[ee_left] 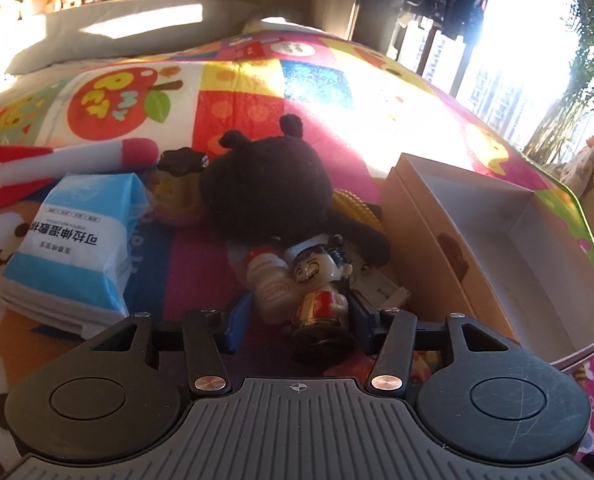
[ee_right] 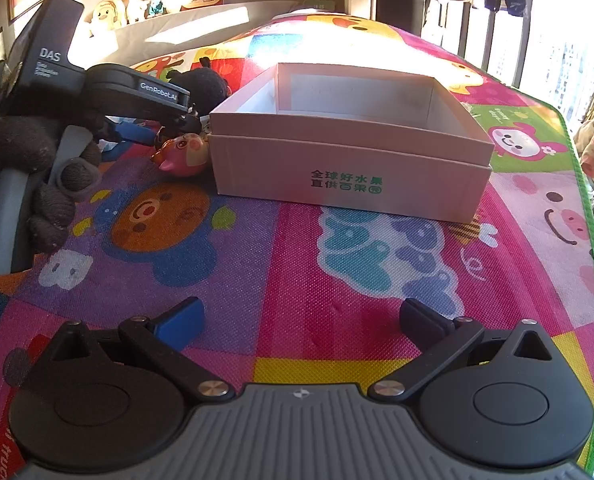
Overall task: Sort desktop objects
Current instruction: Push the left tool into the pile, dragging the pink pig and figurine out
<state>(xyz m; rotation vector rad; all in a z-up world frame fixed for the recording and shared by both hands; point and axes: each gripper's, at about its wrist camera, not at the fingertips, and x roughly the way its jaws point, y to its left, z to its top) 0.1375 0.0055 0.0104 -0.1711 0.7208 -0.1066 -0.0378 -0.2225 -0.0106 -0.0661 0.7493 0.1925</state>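
Sunlit, the cartoon-print play mat [ee_right: 297,272] carries an open pink box [ee_right: 349,148] near its far right edge. Left gripper [ee_left: 297,320] has its fingers spread around a small boy figurine [ee_left: 319,284], not visibly clamped, just beside the box's left wall. Right gripper [ee_right: 301,318] hovers wide apart, holding nothing.

box [ee_left: 497,248] far corner cropped, bottle [ee_left: 269,280] half hidden
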